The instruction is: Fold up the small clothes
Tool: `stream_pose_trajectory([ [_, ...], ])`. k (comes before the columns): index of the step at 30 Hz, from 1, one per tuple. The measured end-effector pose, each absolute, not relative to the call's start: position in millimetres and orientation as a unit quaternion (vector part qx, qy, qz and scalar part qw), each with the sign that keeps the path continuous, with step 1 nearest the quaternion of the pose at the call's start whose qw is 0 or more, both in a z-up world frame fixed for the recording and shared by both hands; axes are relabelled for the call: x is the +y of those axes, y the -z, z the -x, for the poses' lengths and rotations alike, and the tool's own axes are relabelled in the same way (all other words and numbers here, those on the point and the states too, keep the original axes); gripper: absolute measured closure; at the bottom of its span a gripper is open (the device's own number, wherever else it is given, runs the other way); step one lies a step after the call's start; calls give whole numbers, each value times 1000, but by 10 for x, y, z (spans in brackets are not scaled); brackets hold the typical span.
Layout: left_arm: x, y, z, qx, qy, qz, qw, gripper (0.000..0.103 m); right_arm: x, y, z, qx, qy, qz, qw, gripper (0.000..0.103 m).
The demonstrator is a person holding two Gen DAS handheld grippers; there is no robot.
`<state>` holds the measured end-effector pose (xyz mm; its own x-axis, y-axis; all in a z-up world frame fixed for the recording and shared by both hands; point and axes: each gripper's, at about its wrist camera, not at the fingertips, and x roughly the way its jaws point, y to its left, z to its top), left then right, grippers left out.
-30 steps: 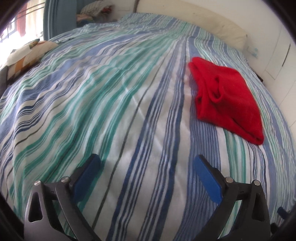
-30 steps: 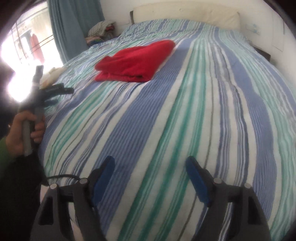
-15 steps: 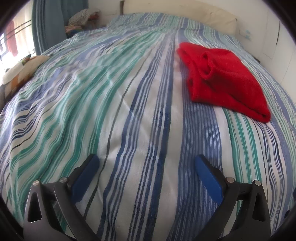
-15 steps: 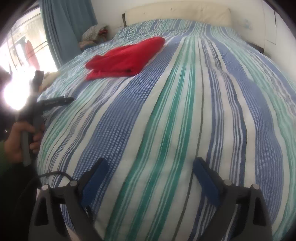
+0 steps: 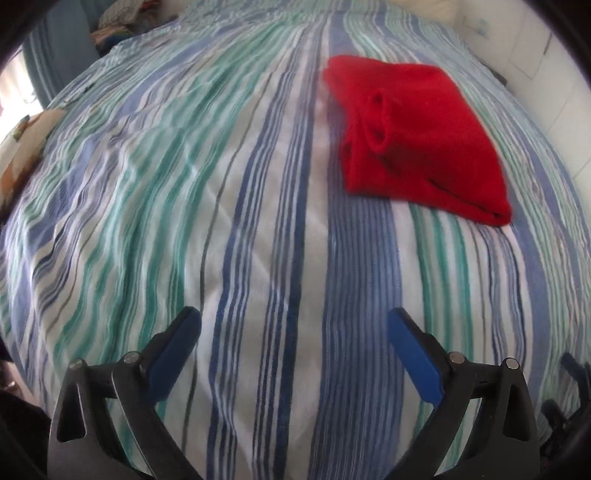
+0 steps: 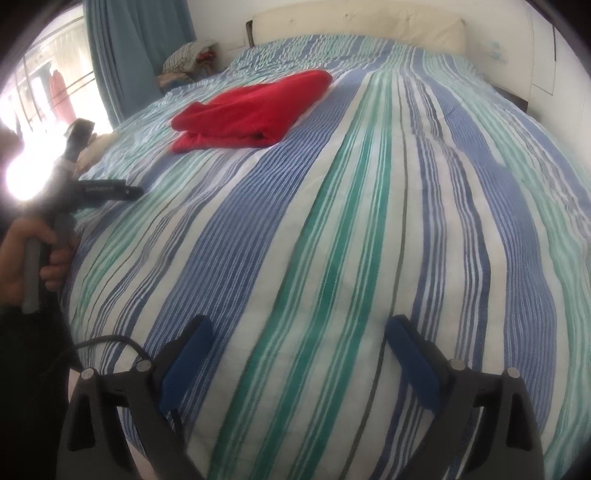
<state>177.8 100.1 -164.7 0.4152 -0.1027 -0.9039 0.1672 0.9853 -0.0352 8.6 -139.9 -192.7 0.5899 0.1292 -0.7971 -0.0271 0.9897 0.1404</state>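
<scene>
A red garment (image 5: 417,136) lies folded into a rough rectangle on the striped bed cover (image 5: 258,221), up and to the right in the left wrist view. It also shows in the right wrist view (image 6: 251,110), at the far left on the cover. My left gripper (image 5: 293,332) is open and empty, held above the bed well short of the garment. My right gripper (image 6: 299,338) is open and empty over bare cover near the foot of the bed. The left gripper, held in a hand, also appears at the left edge of the right wrist view (image 6: 99,192).
The headboard and pillow (image 6: 354,22) lie at the far end. A pile of other clothes (image 6: 188,59) sits beside a blue curtain (image 6: 136,48) at the far left. A patterned cushion (image 5: 22,147) lies at the bed's left edge. A white wall runs along the right.
Both grippers have drifted slightly over the bed, so the red garment has shifted in both views. Both stay open and empty. The garment itself has not moved.
</scene>
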Motion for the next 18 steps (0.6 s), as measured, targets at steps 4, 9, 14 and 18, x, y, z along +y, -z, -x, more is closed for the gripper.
stream_pose_trajectory([
  [4, 1073, 1076, -2039, 474, 111, -58, 872, 1, -1609, 1697, -147, 435, -43, -84, 895, 8],
  [9, 909, 1017, -2662, 458, 179, 49, 869, 2, -1825, 1444, -720, 424, -57, -98, 899, 8],
  [14, 514, 1519, -3235, 502, 184, 66, 843, 2, -1927, 1189, -1831, 406, -113, -160, 892, 8],
  [18, 476, 1899, -3417, 544, 149, 64, 823, 2, -1947, 1455, -2785, 440, -143, -237, 854, 8],
])
